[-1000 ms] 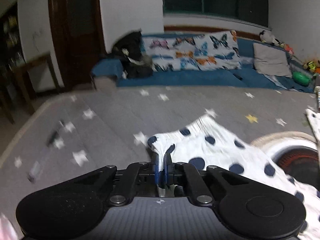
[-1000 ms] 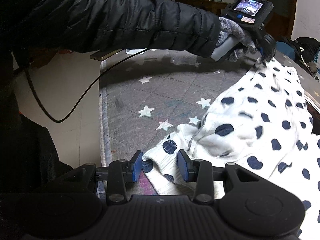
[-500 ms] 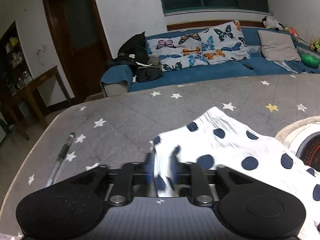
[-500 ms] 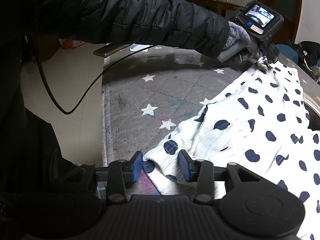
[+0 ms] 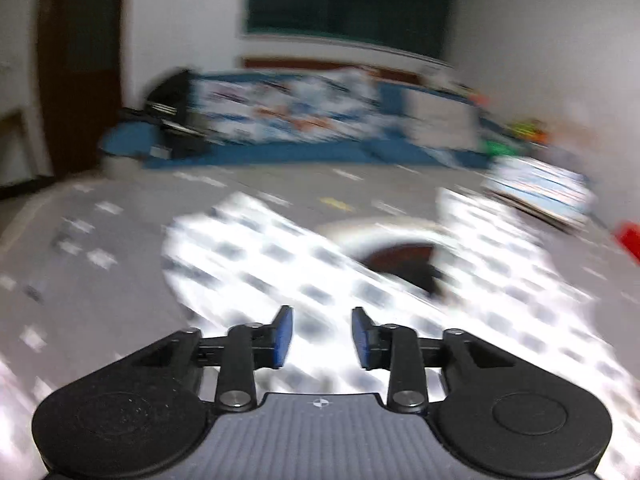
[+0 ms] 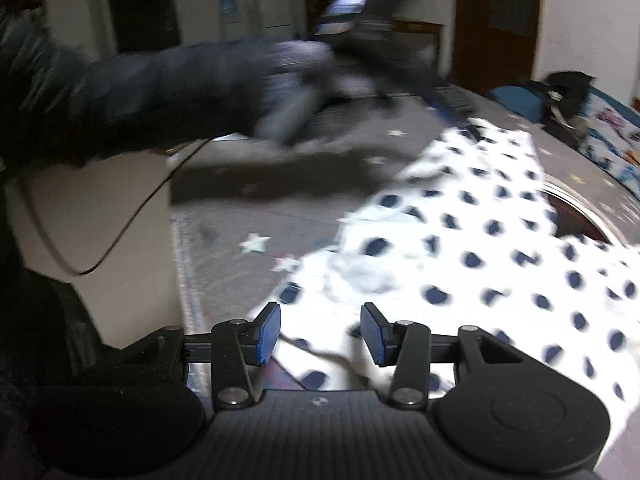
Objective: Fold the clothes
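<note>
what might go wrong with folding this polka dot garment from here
Both grippers are open: the left gripper and right gripper grip nothing, so the white navy-dotted cloth garment may slump out of shape. It also partly covers a round red-centred object, which could make the fold uneven.

My left gripper (image 5: 322, 338) has blue pads (image 5: 283, 336) on black linkage arms with silver screws (image 5: 236, 397), mounted on a ribbed grey body marked with a small crosshair. My right gripper (image 6: 320, 334) is built the same — blue pads, black links, round black discs either side. My sleeve (image 6: 132, 100) looks like dark quilted fabric, though blurred; a thin black cable (image 6: 120, 236) hangs below.
</note>
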{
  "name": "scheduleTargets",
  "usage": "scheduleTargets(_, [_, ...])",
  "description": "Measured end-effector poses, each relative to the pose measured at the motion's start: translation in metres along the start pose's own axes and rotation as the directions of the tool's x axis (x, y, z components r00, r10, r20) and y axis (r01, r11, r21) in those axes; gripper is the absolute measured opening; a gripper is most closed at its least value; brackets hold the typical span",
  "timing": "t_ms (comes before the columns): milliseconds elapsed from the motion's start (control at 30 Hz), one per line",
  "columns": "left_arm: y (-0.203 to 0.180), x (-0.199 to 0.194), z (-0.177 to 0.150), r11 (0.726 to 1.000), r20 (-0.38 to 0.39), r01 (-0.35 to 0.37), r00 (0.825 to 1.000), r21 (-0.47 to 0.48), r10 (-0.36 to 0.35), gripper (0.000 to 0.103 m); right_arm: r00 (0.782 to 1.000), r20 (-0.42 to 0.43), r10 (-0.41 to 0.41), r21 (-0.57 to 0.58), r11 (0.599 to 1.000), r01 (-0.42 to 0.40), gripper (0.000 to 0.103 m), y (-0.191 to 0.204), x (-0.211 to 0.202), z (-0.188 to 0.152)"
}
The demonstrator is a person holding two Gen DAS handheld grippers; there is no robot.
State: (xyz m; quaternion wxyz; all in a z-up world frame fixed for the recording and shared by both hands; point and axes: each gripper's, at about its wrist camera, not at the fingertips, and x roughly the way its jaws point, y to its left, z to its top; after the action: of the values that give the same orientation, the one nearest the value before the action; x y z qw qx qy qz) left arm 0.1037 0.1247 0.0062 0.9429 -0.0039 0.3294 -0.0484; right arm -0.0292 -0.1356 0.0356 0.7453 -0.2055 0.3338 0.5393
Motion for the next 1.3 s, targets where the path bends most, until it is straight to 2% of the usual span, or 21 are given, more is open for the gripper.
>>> scheduleTargets(167, [-0.036,-0.026,-0.037,0.992,-0.047,0.12,0.992,0.047,-0.118,0.02,0.995,0.003,-0.1,0.101,0.99,0.099,0.045,-0.023,-0.012,-0.01])
scheduleTargets(367, [-0.074,-0.054,-0.077,0.965,-0.098,0.247,0.966,0.089,-0.238,0.016,0.989,-0.009,-0.148,0.13,0.98,0.148,0.044,-0.034,-0.01,-0.018])
scheduleTargets(633, [-0.069,-0.073,-0.083,0.968,-0.049,0.239,0.971,0.081,-0.236,0.017,0.981,-0.036,-0.19,0.243,0.951,0.193,0.045,-0.054,-0.025,-0.047])
scheduleTargets(800, [-0.066,-0.084,-0.087,0.969,-0.017,0.235,0.972,0.076,-0.235,0.017,0.975,-0.005,-0.223,0.279,0.936,0.215,0.045,-0.059,-0.043,-0.051])
scheduleTargets(900, [-0.064,-0.091,-0.089,0.97,0.002,0.233,0.972,0.072,-0.233,0.017,0.968,-0.016,-0.25,0.309,0.92,0.243,0.045,-0.069,-0.043,-0.058])
scheduleTargets(1000, [-0.074,-0.086,-0.095,0.966,-0.026,0.232,0.973,0.115,-0.231,0.017,0.96,-0.029,-0.277,0.338,0.902,0.27,0.045,-0.078,-0.043,-0.065])
scheduleTargets(1200, [-0.071,-0.082,-0.11,0.965,-0.082,0.231,0.972,0.121,-0.222,0.017,0.944,-0.056,-0.326,0.39,0.863,0.321,0.044,-0.096,-0.044,-0.079])
scheduleTargets(1300, [-0.07,-0.086,-0.109,0.964,-0.074,0.235,0.971,0.124,-0.228,0.017,0.942,-0.077,-0.326,0.381,0.864,0.33,0.044,-0.093,-0.047,-0.08])
